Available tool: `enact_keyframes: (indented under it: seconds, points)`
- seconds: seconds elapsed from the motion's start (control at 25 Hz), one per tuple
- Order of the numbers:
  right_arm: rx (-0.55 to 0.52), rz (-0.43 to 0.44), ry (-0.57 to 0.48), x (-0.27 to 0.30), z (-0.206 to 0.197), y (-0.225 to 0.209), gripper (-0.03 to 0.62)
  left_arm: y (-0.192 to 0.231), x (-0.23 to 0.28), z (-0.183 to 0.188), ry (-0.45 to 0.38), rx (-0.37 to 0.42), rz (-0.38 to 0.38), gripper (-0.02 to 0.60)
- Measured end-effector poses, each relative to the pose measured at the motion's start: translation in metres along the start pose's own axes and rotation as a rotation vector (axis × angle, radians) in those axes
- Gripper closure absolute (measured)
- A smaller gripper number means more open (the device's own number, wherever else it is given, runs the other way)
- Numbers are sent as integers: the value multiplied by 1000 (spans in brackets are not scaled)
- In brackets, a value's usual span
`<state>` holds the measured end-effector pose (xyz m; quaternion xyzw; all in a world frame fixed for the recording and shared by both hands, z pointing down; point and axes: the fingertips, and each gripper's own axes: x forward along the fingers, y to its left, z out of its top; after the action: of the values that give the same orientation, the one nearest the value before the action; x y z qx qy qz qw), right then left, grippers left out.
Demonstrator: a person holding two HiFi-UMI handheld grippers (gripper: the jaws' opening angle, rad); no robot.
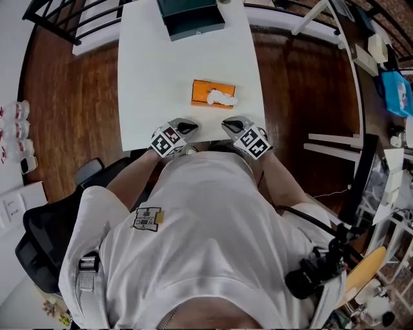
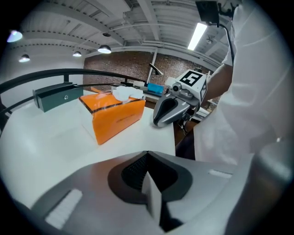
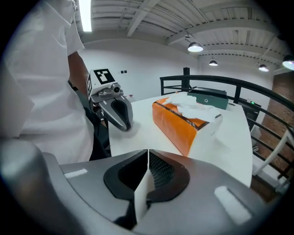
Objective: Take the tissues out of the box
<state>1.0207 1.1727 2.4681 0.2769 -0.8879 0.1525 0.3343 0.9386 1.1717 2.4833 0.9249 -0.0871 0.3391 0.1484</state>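
Note:
An orange tissue box [image 1: 208, 91] lies on the white table [image 1: 155, 84], with a white tissue [image 1: 221, 98] sticking up out of its top slot. My left gripper [image 1: 192, 124] and right gripper [image 1: 227, 124] rest side by side at the table's near edge, just short of the box, tips pointing toward each other. In the left gripper view the box [image 2: 115, 117] and its tissue [image 2: 125, 93] stand ahead to the left, beside the right gripper [image 2: 172, 108]. In the right gripper view the box [image 3: 177, 124] stands ahead to the right, near the left gripper [image 3: 117, 112]. Both jaw pairs are shut and empty.
A dark green case [image 1: 191, 18] sits at the table's far end. A black railing [image 1: 58, 19] runs behind it. Wooden floor flanks the table on both sides. A black chair [image 1: 45, 238] stands at my left, and cluttered shelving [image 1: 387, 84] at the right.

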Motion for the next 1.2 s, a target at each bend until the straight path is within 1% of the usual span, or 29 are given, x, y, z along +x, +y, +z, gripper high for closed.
enact_keyframes:
  seconds: [0.04,0.16,0.36,0.52,0.84,1.2]
  points:
    - [0,-4,6,1,-2,0,592,-1,1,0,11,13,1,581]
    - [-3,-4,28,4,-10,1,594,-2,4,-3,33,33,0,581]
    - [-42,-3,46,7,-17,7,594,-2,1,-3,16,8,-14,581]
    - [-61,0,57,7,-18,7,594,-1,2,-2,16,15,-13,581]
    - [-53,10,66,8,-19,9,594,-3,2,-6,20,26,-22,581]
    - [-58,14,66,12,-18,10,594,0,0,-7,13,26,-15,581]
